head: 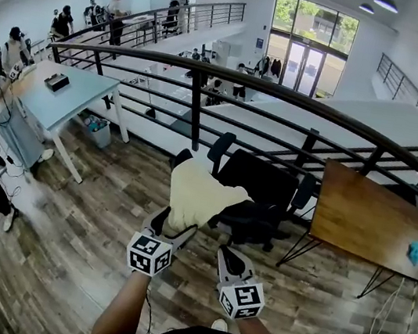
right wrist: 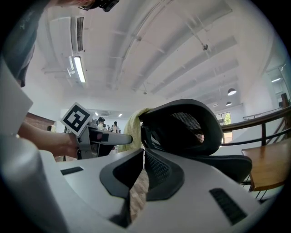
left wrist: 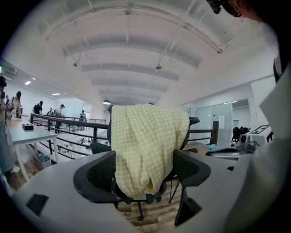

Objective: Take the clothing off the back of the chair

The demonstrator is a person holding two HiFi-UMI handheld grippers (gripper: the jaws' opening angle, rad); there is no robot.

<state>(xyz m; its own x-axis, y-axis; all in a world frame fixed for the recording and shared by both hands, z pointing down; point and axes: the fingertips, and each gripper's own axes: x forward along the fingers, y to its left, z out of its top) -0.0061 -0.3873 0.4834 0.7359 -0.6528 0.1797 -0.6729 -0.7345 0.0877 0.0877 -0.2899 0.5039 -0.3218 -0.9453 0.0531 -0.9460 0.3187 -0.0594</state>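
A pale yellow checked garment (head: 197, 192) hangs over the back of a black office chair (head: 265, 187) in front of me. My left gripper (head: 175, 229) is open at the garment's lower edge; I cannot tell if a finger touches it. In the left gripper view the garment (left wrist: 145, 145) hangs in line with the gap of the wide jaws, and the pads stand clear of it. My right gripper (head: 228, 254) is shut and empty, just short of the chair's seat. In the right gripper view the chair back (right wrist: 182, 129) looms ahead, with the garment (right wrist: 132, 125) at its left.
A dark metal railing (head: 283, 103) runs behind the chair, with a drop to a lower floor beyond. A wooden table (head: 367, 216) with a blue object (head: 417, 252) stands at the right. At the left are a white table (head: 62, 98), a bin (head: 99, 134) and several people.
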